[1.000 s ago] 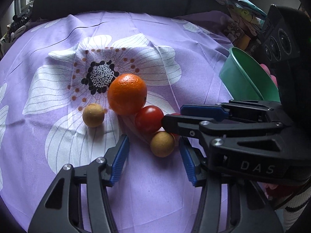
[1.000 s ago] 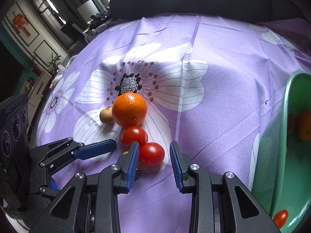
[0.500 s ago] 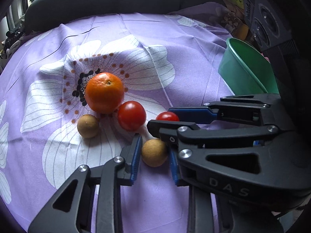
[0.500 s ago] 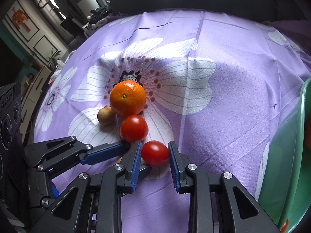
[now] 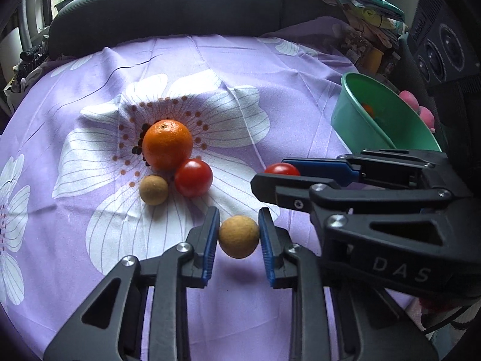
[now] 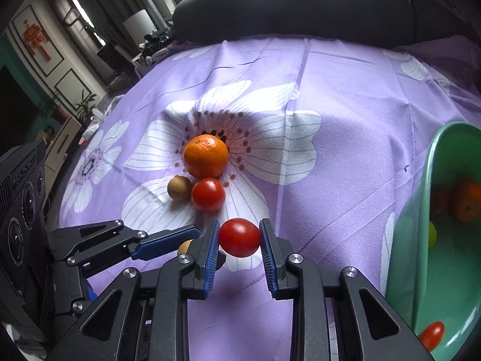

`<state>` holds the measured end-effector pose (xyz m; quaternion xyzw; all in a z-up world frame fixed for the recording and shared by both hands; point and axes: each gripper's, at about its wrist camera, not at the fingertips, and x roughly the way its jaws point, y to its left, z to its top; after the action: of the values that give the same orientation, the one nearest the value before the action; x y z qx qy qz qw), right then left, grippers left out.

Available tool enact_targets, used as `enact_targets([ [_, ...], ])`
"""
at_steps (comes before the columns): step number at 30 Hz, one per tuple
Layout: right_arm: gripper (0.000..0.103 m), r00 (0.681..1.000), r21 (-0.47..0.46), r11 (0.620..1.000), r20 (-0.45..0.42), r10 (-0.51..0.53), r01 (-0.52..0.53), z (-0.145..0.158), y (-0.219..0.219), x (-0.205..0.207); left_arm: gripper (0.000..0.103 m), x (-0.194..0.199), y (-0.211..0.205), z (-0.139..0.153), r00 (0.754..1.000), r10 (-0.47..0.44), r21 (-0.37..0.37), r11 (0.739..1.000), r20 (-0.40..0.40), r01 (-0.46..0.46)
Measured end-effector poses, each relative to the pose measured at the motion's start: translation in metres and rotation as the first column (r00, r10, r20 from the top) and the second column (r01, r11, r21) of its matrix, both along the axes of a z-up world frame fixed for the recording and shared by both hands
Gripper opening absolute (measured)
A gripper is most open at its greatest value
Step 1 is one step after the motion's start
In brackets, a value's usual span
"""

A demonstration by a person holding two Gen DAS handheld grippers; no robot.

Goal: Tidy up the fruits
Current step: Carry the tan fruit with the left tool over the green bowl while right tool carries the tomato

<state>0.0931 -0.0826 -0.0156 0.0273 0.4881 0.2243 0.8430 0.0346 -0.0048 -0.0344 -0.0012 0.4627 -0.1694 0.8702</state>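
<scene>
My left gripper (image 5: 239, 236) is shut on a tan round fruit (image 5: 239, 236) and holds it just above the purple flowered cloth (image 5: 270, 96). My right gripper (image 6: 239, 237) is shut on a small red tomato (image 6: 239, 237), also lifted; it shows in the left wrist view (image 5: 281, 169) too. On the cloth lie an orange (image 5: 167, 144), a second red tomato (image 5: 193, 177) and a second tan fruit (image 5: 153, 189), touching one another. A green bowl (image 6: 427, 240) at the right holds an orange and other fruit.
A dark padded chair back (image 5: 168, 12) lies beyond the cloth's far edge. Clutter (image 5: 369, 30) sits at the far right, behind the bowl. A black speaker-like box (image 6: 21, 198) stands at the left in the right wrist view.
Both grippers have closed on their fruits and lifted them: the left on the tan fruit, the right on the small tomato. Both pulled back from the orange.
</scene>
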Motion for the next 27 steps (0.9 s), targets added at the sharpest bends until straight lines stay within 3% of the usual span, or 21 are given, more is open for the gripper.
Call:
enact_targets([
  [14,0.029,0.988,0.066,0.998,0.151,-0.023,0.013,0.054,-0.014,-0.050,0.026,-0.033,0.002,0.044,0.989,0.024,0.031,0.999,0.143,-0.029],
  [27,0.029,0.971,0.096,0.991,0.213,-0.108,0.089,0.076,-0.049,-0.078,0.026,-0.041,-0.032,0.071,0.975,-0.042,0.045,0.998,0.216,0.033],
])
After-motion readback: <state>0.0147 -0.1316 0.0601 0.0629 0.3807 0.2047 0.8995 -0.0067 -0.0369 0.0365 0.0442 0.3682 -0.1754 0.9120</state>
